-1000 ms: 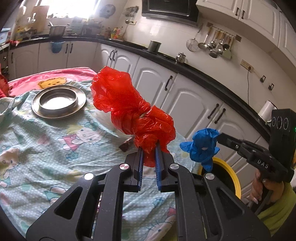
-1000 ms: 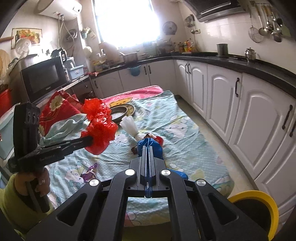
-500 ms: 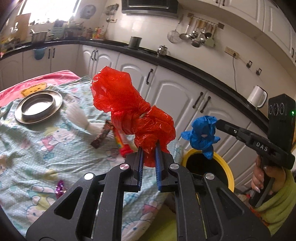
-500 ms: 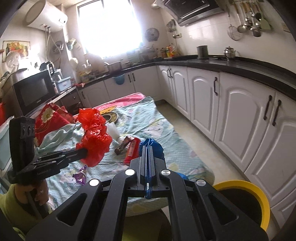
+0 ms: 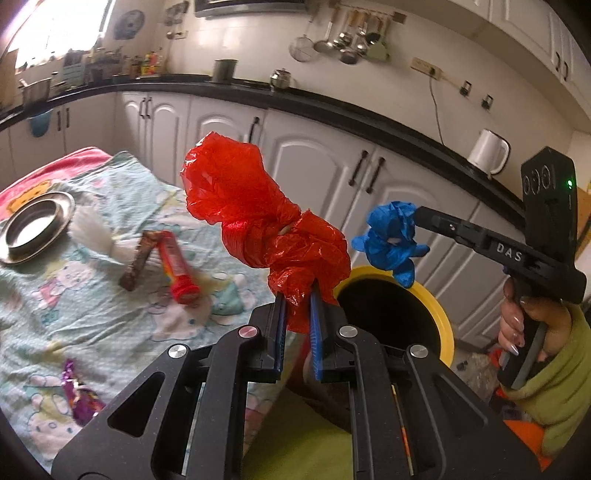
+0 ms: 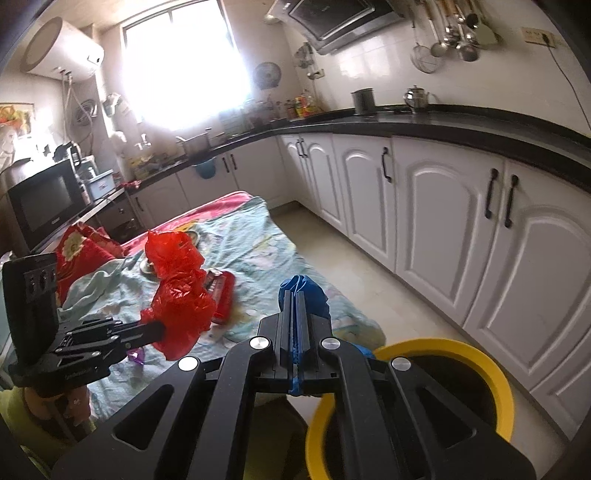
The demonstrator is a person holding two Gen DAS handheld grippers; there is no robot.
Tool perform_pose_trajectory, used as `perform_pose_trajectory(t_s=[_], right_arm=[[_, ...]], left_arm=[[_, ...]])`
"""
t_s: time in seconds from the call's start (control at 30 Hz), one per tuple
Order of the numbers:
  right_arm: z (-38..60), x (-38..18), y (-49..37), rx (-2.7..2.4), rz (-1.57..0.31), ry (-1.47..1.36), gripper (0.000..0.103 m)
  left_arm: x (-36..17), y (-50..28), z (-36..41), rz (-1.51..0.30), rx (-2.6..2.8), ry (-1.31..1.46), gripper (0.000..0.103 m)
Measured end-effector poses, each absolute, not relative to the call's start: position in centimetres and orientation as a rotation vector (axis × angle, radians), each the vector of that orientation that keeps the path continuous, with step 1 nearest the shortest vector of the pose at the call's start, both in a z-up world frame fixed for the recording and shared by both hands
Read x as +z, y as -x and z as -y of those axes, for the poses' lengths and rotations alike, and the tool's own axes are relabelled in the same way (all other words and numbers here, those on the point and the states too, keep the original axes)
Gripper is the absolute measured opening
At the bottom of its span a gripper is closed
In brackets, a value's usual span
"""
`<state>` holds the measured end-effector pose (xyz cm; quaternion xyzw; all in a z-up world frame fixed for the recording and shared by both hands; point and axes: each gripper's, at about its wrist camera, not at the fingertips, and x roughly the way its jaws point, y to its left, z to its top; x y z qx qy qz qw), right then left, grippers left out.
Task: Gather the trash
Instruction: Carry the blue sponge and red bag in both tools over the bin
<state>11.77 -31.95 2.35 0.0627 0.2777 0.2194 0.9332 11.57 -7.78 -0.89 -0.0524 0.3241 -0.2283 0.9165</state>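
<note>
A home kitchen: white cabinets [image 6: 436, 236] under a black countertop [image 6: 461, 123], hanging utensils [image 6: 454, 33] upper right, microwave [image 6: 40, 201] at left.

Bin [image 5: 441, 317] on floor between bed [image 5: 74, 317] and cabinets [image 5: 317, 173]; dish [image 5: 31, 225], wrappers [image 5: 177, 266] on bed.

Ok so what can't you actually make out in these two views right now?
- Inside of the yellow-rimmed bin: dark in both views, contents unreadable.
- Metal dish: in the right wrist view mostly hidden behind the red plastic bag.
- Purple wrapper: right wrist view, mostly hidden by the left gripper.
- Red tube: label blurred.
</note>
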Motion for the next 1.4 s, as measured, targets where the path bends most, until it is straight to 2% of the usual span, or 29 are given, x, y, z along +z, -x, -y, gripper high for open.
perform_pose_trajectory(t_s=[0.6,1.4], right_arm=[[40.2,-1.8,-10.3,0.284,-0.622,-0.193,0.001],[44.4,-6.3,-10.9,0.223,-0.722,-0.282,0.001]], left_arm=[[-4.2,-11.1,16.4,-0.761,-0.646,-0.012,0.007],[-9.0,-11.9,23.8,-0.904,-0.76,-0.127,0.007]])
